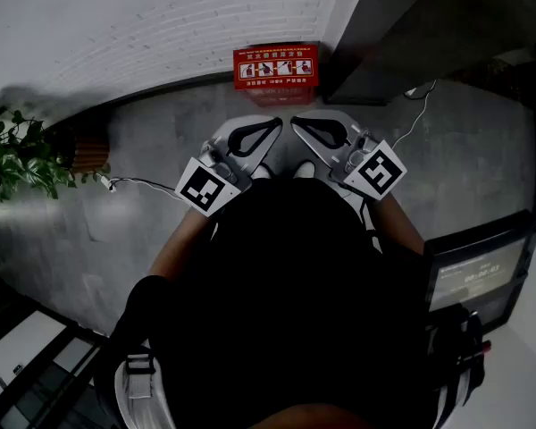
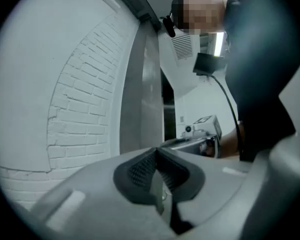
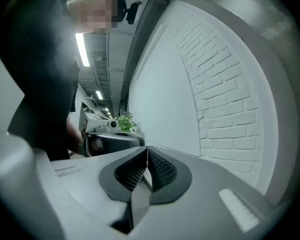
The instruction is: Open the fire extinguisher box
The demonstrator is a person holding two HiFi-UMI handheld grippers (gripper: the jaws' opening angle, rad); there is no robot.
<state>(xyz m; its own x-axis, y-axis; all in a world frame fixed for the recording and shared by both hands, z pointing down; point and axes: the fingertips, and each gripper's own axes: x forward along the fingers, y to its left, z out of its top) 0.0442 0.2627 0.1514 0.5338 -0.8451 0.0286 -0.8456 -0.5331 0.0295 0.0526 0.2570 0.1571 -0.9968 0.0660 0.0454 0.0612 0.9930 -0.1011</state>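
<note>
Wall (image 1: 116, 25): white brick, across the top of the head view. Floor (image 1: 143, 150): grey concrete. Person (image 1: 286, 311) fills the lower centre, looking down.

Plant (image 1: 18, 155) at the left edge, well apart from the work.

Box (image 1: 277, 71): red, top centre, on the floor against the wall, lid still down. No latch or handle can be made out.

Left gripper (image 1: 270, 130) and right gripper (image 1: 302, 129): both just below the box, tips near each other, both with jaws pressed together and nothing between them.

Risks, as I judge them: closed jaws cannot take hold of a lid edge; the close tips may knock together; a push may slide the box along the wall.
</note>
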